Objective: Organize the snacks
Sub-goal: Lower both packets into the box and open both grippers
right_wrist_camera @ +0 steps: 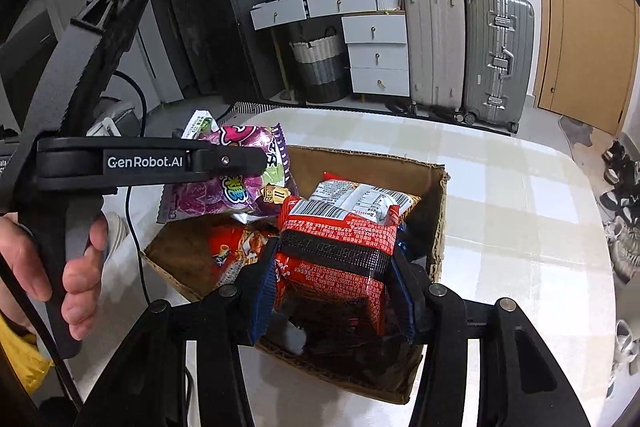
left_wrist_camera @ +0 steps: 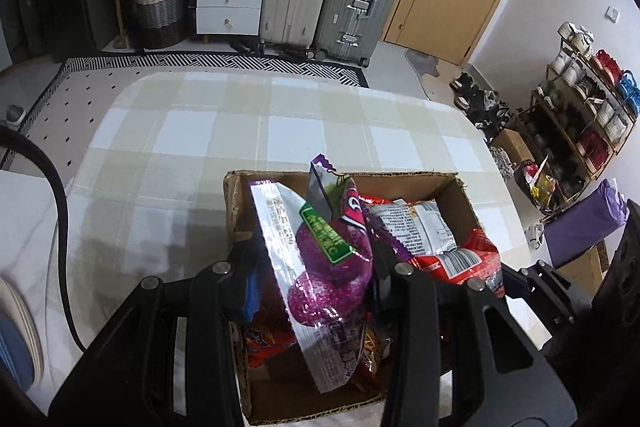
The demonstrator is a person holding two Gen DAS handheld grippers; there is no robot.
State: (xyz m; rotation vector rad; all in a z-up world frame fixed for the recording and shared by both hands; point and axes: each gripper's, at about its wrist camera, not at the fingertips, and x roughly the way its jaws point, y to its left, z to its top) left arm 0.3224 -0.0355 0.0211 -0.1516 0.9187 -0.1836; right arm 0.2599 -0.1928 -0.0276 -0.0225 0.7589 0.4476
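Cardboard box (left_wrist_camera: 460,195) on checked tablecloth (left_wrist_camera: 200,131), already part-filled with snack packets; both packets in hand hang over box, not yet released, so task appears well advanced. Left gripper (left_wrist_camera: 316,267): jaws narrowly parted, clamped on purple packet (left_wrist_camera: 332,259), at 6 o'clock of left view, above box's near-left side. Right gripper (right_wrist_camera: 332,287): jaws moderately parted, clamped on red packet (right_wrist_camera: 340,247), at 6 o'clock of right view. Hand (right_wrist_camera: 60,267) at 9 o'clock grips left handle.

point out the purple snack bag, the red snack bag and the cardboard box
purple snack bag (left_wrist_camera: 328,259): left wrist view, on its printed front
red snack bag (right_wrist_camera: 332,267): right wrist view, mid-panel
cardboard box (right_wrist_camera: 436,223): right wrist view, right wall
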